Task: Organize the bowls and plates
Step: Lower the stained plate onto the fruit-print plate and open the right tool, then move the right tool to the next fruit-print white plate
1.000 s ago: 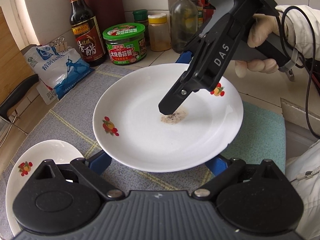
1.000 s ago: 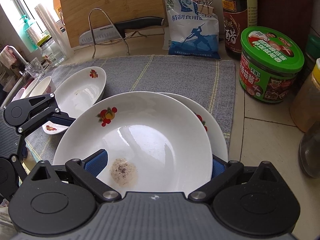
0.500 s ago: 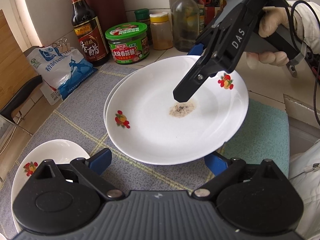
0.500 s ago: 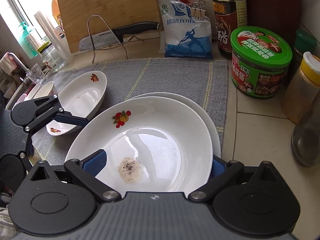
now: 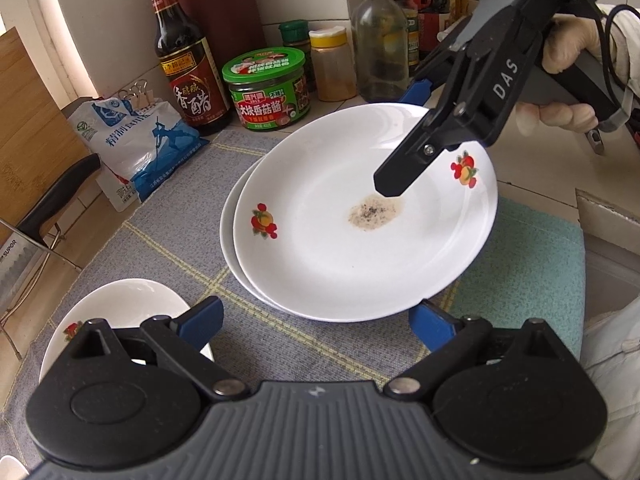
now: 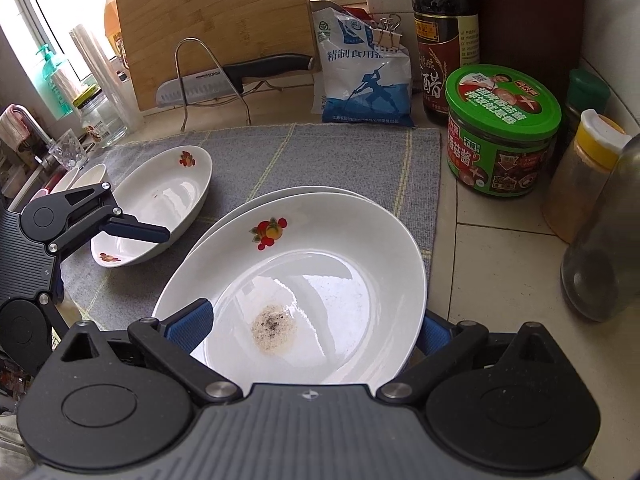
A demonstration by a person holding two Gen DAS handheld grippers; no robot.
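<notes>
Two plates overlap on the grey mat (image 6: 340, 152). The right tongs (image 6: 312, 328) grip the rim of the upper plate (image 6: 320, 272), holding it tilted over the lower plate (image 6: 240, 216) near the mat's jar-side edge. The left tongs (image 5: 316, 320) are spread wide, holding nothing. A bowl (image 6: 160, 204) sits apart on the mat.

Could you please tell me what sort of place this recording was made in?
Most likely a home kitchen counter: a vinegar bottle, a knife on a wire rack before a wooden cutting board, and white plates on a mat.
</notes>
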